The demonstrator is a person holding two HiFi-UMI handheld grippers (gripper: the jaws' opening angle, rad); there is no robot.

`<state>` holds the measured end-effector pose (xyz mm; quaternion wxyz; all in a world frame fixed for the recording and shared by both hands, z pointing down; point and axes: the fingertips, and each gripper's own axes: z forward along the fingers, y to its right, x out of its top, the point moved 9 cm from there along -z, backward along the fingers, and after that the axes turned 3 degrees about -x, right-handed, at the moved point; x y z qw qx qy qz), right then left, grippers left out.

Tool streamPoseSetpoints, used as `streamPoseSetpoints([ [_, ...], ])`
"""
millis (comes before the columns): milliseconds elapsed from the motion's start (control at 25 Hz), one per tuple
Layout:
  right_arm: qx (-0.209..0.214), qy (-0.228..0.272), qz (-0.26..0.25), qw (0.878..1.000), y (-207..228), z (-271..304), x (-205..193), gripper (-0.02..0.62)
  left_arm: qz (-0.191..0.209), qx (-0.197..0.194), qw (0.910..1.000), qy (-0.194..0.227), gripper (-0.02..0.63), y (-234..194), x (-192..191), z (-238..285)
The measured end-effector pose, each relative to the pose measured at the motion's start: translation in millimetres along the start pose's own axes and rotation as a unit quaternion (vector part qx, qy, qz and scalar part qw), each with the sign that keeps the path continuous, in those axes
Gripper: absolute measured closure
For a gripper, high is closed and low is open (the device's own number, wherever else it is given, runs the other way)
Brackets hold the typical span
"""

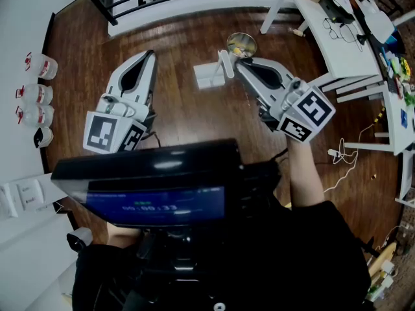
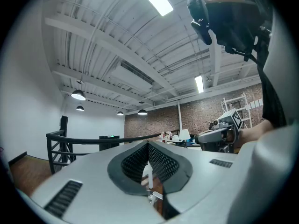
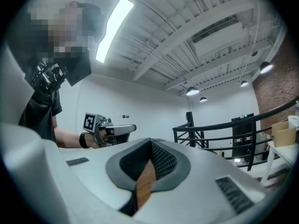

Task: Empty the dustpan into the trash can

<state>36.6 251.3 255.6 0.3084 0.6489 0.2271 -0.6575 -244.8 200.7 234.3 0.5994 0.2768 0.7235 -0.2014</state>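
Note:
In the head view a white dustpan [image 1: 209, 76] lies on the wooden floor with its handle [image 1: 225, 63] standing up. Just beyond it is a small round trash can [image 1: 241, 44] with a shiny open top. My left gripper [image 1: 150, 54] hangs left of the dustpan, jaws shut and empty. My right gripper [image 1: 238, 63] is shut too, holds nothing, and its tip shows right beside the dustpan handle, above the floor. In the left gripper view the shut jaws [image 2: 148, 146] frame a sliver of the white handle [image 2: 147, 174]. The right gripper view shows shut jaws [image 3: 150, 143] and floor only.
A black railing [image 1: 130, 5] runs along the far edge of the floor. White tables [image 1: 343, 31] with clutter stand at the right, with a cable [image 1: 353, 151] on the floor below them. Bottles [image 1: 35, 96] line a white ledge at the left. A black screen unit [image 1: 155, 180] sits below me.

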Motion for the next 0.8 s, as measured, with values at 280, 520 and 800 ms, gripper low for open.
streamPoseSetpoints([
  [280, 0.003, -0.004, 0.000, 1.000, 2.1, -0.7, -0.9, 0.595, -0.004, -0.002, 1.0000, 0.007, 0.606, 1.1, 0.4, 0.8],
  [520, 0.005, -0.005, -0.004, 1.000, 1.5, 0.4, -0.1, 0.595, -0.012, -0.003, 0.9999, 0.011, 0.606, 2.3, 0.8, 0.6],
  [800, 0.006, -0.006, -0.003, 1.000, 2.1, -1.1, 0.9, 0.595, -0.016, 0.000, 0.9999, 0.002, 0.606, 2.7, 0.4, 0.2],
])
